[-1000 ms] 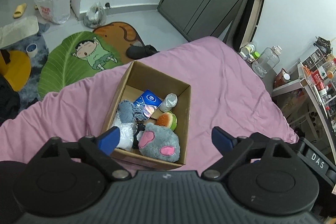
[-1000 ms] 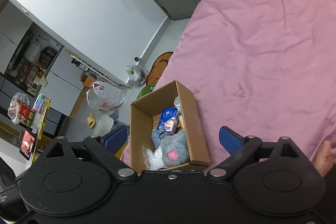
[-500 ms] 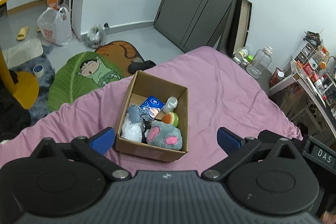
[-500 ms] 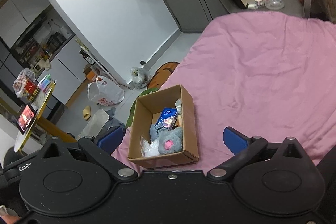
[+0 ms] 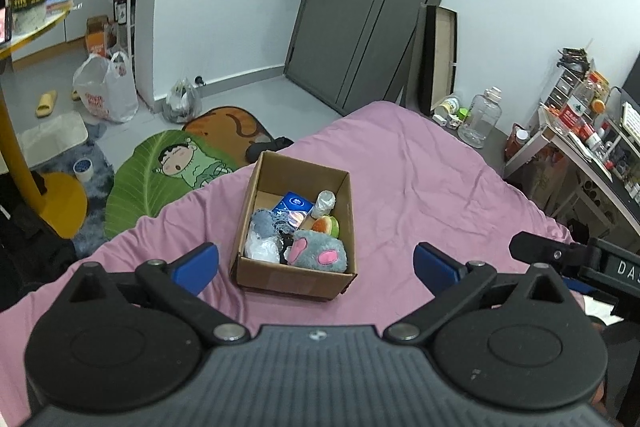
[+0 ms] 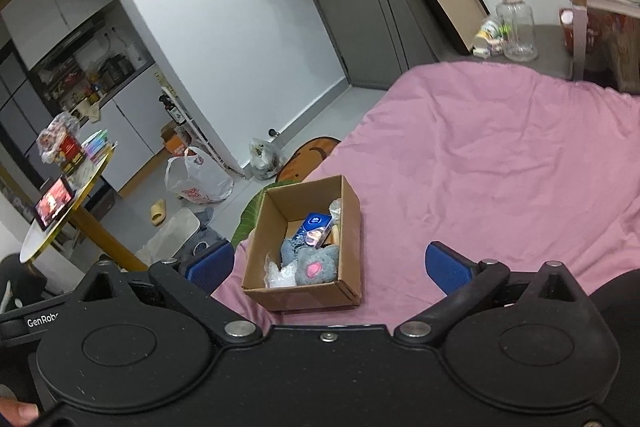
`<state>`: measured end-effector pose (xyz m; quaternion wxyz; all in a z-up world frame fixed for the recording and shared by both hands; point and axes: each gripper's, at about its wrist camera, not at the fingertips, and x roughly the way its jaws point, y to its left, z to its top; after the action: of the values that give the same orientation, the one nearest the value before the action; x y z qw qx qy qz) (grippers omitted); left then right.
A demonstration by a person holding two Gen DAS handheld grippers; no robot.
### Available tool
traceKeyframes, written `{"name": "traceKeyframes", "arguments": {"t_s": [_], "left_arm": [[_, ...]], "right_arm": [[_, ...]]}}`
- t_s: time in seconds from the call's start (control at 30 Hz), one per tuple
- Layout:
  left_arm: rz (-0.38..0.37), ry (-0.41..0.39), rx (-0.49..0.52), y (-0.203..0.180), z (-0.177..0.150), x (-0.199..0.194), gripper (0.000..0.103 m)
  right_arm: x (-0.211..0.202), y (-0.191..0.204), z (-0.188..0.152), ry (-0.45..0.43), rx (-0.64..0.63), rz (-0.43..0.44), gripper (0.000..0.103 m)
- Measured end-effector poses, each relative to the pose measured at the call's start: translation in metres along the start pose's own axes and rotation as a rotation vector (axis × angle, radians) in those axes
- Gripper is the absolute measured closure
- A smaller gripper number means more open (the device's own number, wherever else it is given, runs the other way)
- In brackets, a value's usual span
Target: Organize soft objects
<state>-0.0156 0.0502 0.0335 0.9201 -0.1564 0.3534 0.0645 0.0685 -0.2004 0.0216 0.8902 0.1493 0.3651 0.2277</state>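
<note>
An open cardboard box [image 5: 346,223] [image 6: 352,227] sits on the pink bedspread [image 5: 420,187] [image 6: 500,163]. Inside lie a grey plush paw with pink pads [image 5: 318,255] [image 6: 316,266], a grey fuzzy toy [image 5: 262,223], a white soft bundle [image 5: 262,249] [image 6: 278,273], a blue packet [image 5: 294,205] [image 6: 314,225], a small bottle [image 5: 325,202] and an orange-green item [image 5: 326,226]. My left gripper [image 5: 316,265] is open and empty, held above and in front of the box. My right gripper [image 6: 330,263] is open and empty, also above and in front of the box.
The bed's far edge drops to a floor with a green cartoon rug [image 5: 160,179], a white plastic bag [image 5: 106,95] [image 6: 200,179] and a yellow round table [image 6: 64,219]. A cluttered desk [image 5: 580,147] and a clear jug [image 5: 482,119] stand right of the bed.
Both grippers have pulled back and risen away from the box, so it looks smaller and farther. Both stayed open and empty. The box contents have not moved.
</note>
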Motion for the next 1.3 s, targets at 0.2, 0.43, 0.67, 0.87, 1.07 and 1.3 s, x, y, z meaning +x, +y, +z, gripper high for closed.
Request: {"name": "traceKeyframes", "arguments": {"t_s": [0.2,0.43,0.67,0.87,1.07,1.3], "left_arm": [[0.006,-0.022,0.033,-0.005,-0.003,-0.019,0.0],[0.005,-0.044,0.067,-0.011,-0.007,-0.035,0.0],[-0.009,-0.059,0.083,-0.014,-0.011,-0.045,0.0],[-0.013,-0.067,0.09,-0.015,-0.012,-0.051,0.0],[-0.019,-0.069,0.107,-0.02,-0.013,-0.053,0.0],[-0.019,-0.063,0.113,-0.023,-0.015,-0.052,0.0]], "right_arm": [[-0.018,0.008,-0.001,-0.023,-0.045,-0.017,0.0],[-0.036,0.009,-0.003,-0.048,-0.072,-0.057,0.0],[-0.049,0.009,-0.007,-0.052,-0.092,-0.079,0.0],[-0.053,0.009,-0.008,-0.05,-0.101,-0.095,0.0],[-0.057,0.008,-0.009,-0.051,-0.119,-0.117,0.0],[-0.057,0.007,-0.009,-0.048,-0.134,-0.141,0.0]]}}
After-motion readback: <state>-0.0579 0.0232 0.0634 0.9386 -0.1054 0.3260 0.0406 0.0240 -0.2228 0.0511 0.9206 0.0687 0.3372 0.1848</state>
